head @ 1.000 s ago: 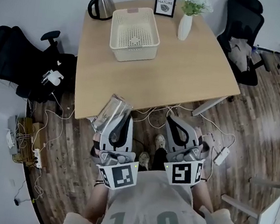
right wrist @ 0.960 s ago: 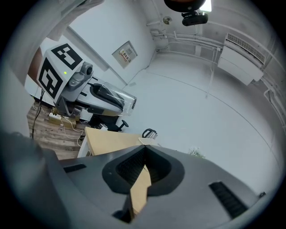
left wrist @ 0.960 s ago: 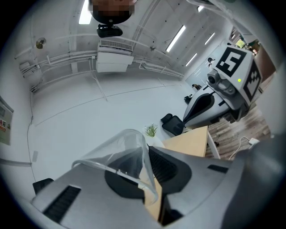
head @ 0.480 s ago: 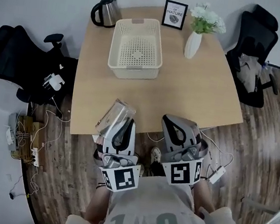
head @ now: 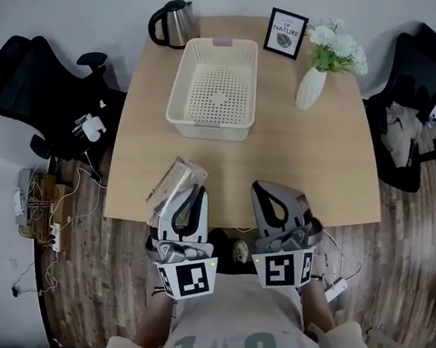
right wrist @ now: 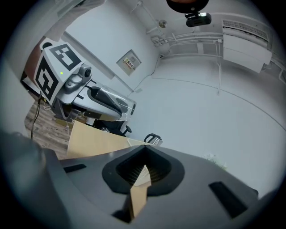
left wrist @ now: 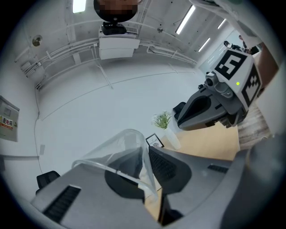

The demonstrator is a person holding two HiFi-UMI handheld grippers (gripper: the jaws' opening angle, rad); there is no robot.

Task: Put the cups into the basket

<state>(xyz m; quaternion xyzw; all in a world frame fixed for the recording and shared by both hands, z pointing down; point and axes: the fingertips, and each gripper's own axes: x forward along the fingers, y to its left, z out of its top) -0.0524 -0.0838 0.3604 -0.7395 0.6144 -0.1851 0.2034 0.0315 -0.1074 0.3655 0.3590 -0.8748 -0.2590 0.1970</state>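
Note:
A clear plastic cup (head: 175, 181) lies tilted between the jaws of my left gripper (head: 190, 195), which is shut on it just over the table's near edge. In the left gripper view the cup (left wrist: 121, 150) fills the space between the grey jaws and its rim stands out to the left. My right gripper (head: 275, 196) hangs beside it, shut with nothing in it; the right gripper view shows its tips (right wrist: 144, 151) meeting. The cream perforated basket (head: 208, 130) stands empty at the table's far middle, well ahead of both grippers.
On the wooden table (head: 315, 162) stand a kettle (head: 175, 22), a framed picture (head: 286, 32) and a white vase of flowers (head: 311, 86), all near the basket. Black office chairs (head: 33, 93) (head: 413, 115) flank the table. Cables lie on the floor at left (head: 43, 202).
Both grippers have moved forward from over the floor to the table's near edge, and the table and basket now sit closer. The cup has stayed in the left gripper.

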